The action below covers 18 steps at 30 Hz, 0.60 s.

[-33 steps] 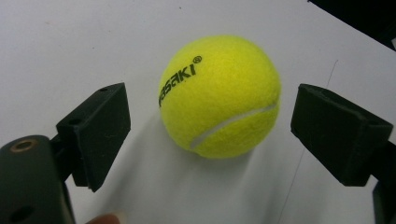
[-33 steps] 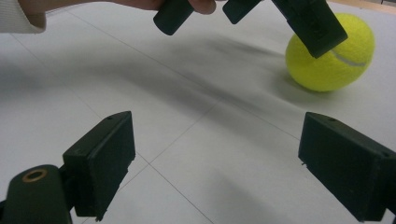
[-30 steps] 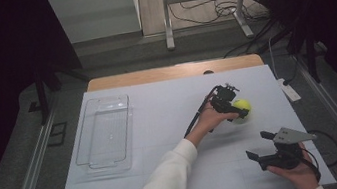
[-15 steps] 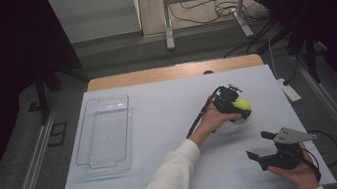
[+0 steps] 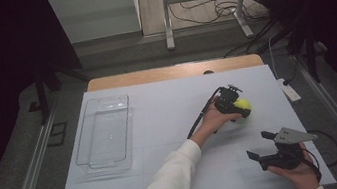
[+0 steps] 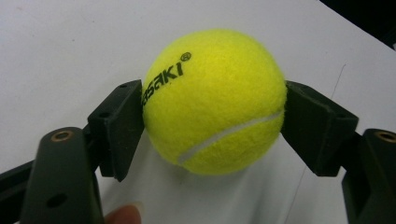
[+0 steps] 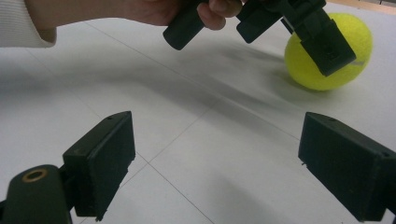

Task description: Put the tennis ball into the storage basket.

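Your left claw (image 6: 212,112), jaws just closed, clamps the tennis ball (image 6: 215,100) across its middle: light, springy, fuzzy; right claw (image 7: 219,163) gapes empty.

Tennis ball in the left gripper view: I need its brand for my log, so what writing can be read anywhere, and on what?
"asaki" with a registered-trademark sign: black print on the tennis ball; its start is hidden behind a pad of the left gripper.
No other readable text.
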Tool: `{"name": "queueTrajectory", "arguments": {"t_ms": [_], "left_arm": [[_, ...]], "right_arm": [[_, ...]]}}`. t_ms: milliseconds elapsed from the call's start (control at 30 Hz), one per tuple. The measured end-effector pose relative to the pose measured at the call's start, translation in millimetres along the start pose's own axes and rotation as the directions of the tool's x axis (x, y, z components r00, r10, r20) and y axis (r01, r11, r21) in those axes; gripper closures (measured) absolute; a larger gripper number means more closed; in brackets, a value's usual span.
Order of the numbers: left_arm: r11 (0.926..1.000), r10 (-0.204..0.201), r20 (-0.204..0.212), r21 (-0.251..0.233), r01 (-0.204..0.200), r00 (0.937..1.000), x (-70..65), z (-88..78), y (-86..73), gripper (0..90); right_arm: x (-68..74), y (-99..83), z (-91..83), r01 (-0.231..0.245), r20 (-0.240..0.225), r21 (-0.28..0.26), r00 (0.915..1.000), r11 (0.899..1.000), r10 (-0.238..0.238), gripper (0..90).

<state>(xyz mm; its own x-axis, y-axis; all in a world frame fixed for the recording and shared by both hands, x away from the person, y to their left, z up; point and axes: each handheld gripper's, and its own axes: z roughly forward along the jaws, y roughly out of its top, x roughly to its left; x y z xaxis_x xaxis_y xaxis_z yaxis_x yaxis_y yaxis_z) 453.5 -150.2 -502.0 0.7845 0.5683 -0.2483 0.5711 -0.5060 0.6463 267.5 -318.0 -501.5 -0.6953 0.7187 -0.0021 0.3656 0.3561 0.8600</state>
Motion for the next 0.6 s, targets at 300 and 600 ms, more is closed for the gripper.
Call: {"name": "queueTrajectory", "arguments": {"t_ms": [300, 600], "left_arm": [[0.9999, 0.012, -0.014, 0.007, -0.012, 0.9998, -0.3, -1.8, 0.5, 27.0], [0.9997, 0.025, 0.003, -0.004, -0.025, 0.9997, 0.4, -9.4, 0.9, 27.1]], "right_arm": [[-0.1, 0.0, 0.0, 0.000, 0.000, 0.002, 1.0000, 1.000, 0.000, 11.2], [-0.1, -0.1, -0.2, -0.001, 0.001, 0.004, 1.0000, 1.000, 0.001, 11.2]]}}
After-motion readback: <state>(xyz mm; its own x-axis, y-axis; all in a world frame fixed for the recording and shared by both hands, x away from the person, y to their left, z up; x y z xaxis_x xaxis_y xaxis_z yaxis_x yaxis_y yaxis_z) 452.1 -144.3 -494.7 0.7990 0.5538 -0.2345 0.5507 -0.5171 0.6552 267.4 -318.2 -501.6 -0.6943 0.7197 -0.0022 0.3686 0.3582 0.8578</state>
